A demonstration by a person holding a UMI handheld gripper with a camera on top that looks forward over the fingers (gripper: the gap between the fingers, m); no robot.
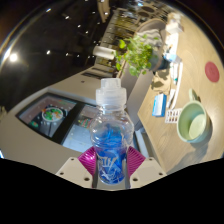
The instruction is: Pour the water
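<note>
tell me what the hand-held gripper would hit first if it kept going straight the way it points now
Nothing separate at once: the hand-held gripper already has the water bottle clamped between its pads. Straight beyond the bottle, the green plant on the counter looks like the first obstacle, though depth is hard to judge.

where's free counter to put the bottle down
The bottle sits between the gripper fingers. Bare counter lies just right of the bottle, before the green cup. Farther back it is crowded around the plant. Left, the sink holds a container.
</note>
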